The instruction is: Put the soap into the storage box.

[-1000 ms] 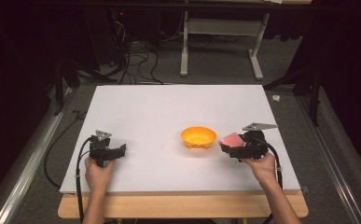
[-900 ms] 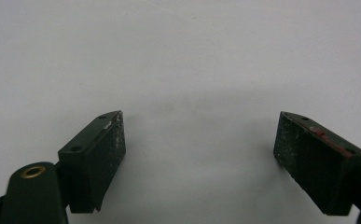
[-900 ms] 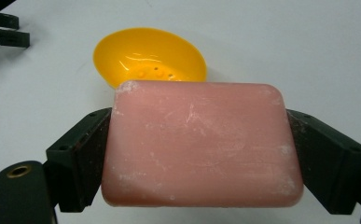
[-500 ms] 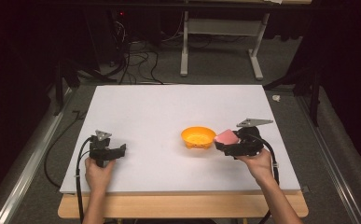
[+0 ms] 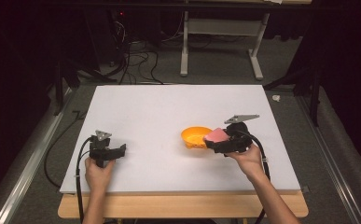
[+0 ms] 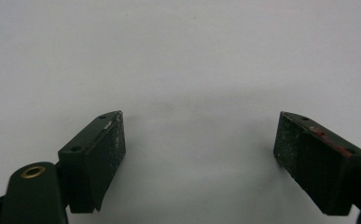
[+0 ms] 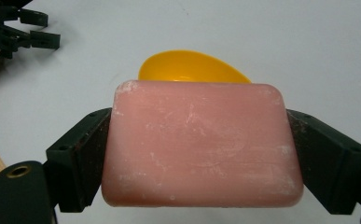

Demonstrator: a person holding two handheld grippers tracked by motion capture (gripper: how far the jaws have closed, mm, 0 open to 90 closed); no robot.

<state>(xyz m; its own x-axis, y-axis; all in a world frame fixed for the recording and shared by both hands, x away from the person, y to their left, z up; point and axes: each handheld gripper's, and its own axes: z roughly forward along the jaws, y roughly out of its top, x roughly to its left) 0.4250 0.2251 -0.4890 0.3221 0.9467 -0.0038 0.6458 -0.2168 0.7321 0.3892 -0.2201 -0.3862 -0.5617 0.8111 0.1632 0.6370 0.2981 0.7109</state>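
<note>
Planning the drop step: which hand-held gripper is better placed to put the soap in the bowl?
Right. The right hand-held gripper is clamped on the pink soap bar at the orange bowl rim. The left hand-held gripper is open, empty, and well away from it.

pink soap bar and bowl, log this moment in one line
right gripper: shut on pink soap bar, at rim of orange bowl | left gripper: open, empty, over white table | soap not yet in bowl
</note>
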